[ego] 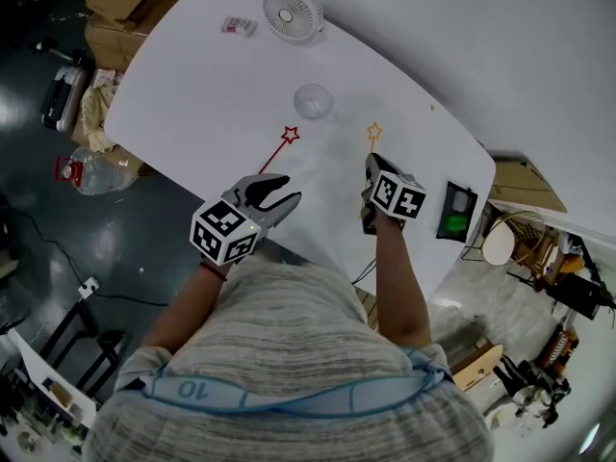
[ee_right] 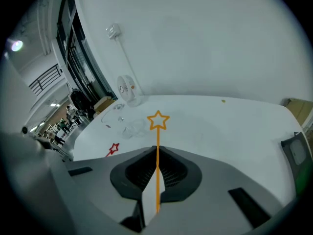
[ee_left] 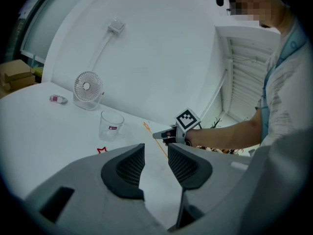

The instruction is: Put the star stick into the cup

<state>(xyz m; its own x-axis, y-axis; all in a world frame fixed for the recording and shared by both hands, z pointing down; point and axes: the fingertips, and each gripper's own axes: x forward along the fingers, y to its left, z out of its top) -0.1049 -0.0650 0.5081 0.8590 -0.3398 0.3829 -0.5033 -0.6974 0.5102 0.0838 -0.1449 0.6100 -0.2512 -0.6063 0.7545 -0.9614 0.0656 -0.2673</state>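
Head view: on the white table [ego: 192,85] a clear cup [ego: 313,99] stands near a fan [ego: 292,12]. A red star stick [ego: 280,146] lies before the left gripper [ego: 287,189]. The orange star stick [ego: 373,133] juts from the right gripper [ego: 372,165].

Left gripper view: its own jaws stand apart with nothing between them. Only here does the cup [ee_left: 111,125] show upright and empty, left of the right gripper [ee_left: 157,135].

Right gripper view: only here is the clamp plain, with the jaws pressed together on the orange star stick [ee_right: 157,146], star end forward, short of the cup [ee_right: 133,129].
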